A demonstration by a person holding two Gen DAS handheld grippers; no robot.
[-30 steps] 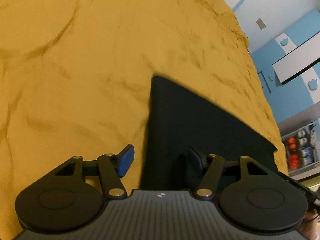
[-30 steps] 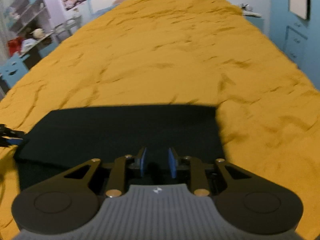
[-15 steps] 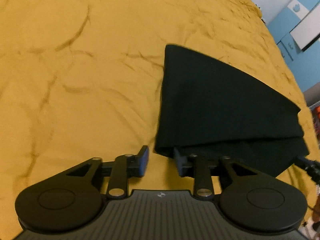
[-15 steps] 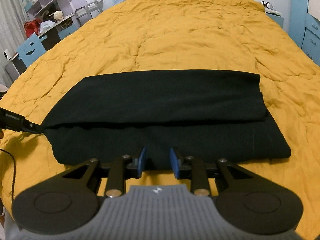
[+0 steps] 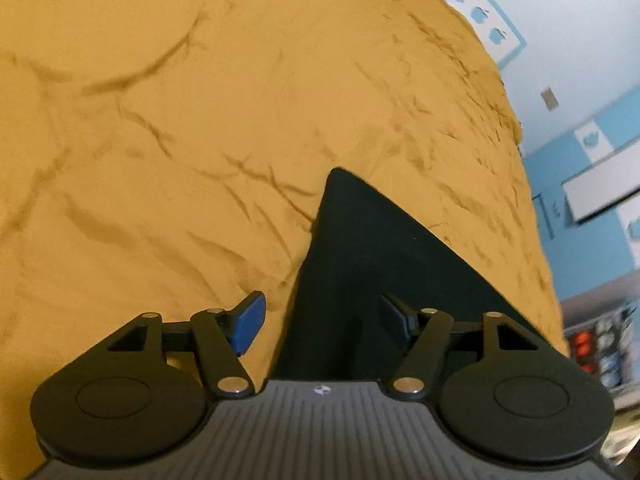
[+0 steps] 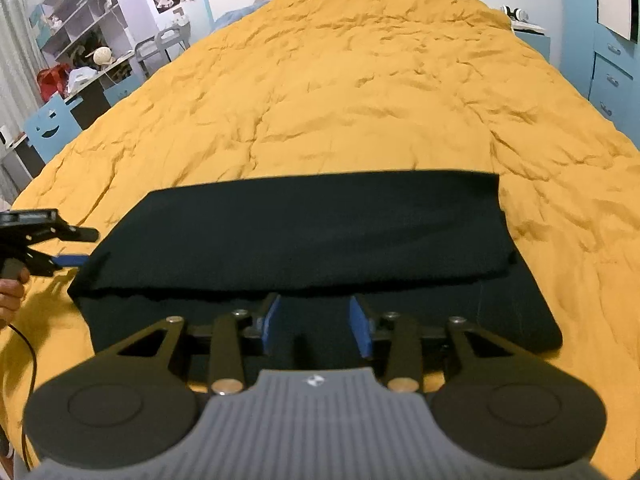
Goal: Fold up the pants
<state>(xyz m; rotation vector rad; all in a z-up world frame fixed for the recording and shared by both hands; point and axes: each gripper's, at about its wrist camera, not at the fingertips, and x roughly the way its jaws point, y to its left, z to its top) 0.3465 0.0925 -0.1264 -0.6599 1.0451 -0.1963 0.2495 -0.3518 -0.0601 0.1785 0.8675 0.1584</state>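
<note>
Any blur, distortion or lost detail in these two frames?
Left wrist view: soft motion blur, wall edges smeared; the pants read as flat black. Right wrist view: sharper, bedspread wrinkles crisp, fisheye bulging the bed; pants folds barely visible.

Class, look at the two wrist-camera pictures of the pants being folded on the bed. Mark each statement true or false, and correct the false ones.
1. The pants are black and lie on a yellow bedspread. True.
2. The left gripper is clamped shut on the cloth. False: its jaws stand wide open at the pants' left end.
3. One layer of the pants is folded over another. True: the nearer edge of the lower layer shows beneath.
4. The right gripper holds a red towel. False: its jaws are open over the pants' near edge, gripping nothing.
5. The pants hang off the bed. False: they lie flat on it.
</note>
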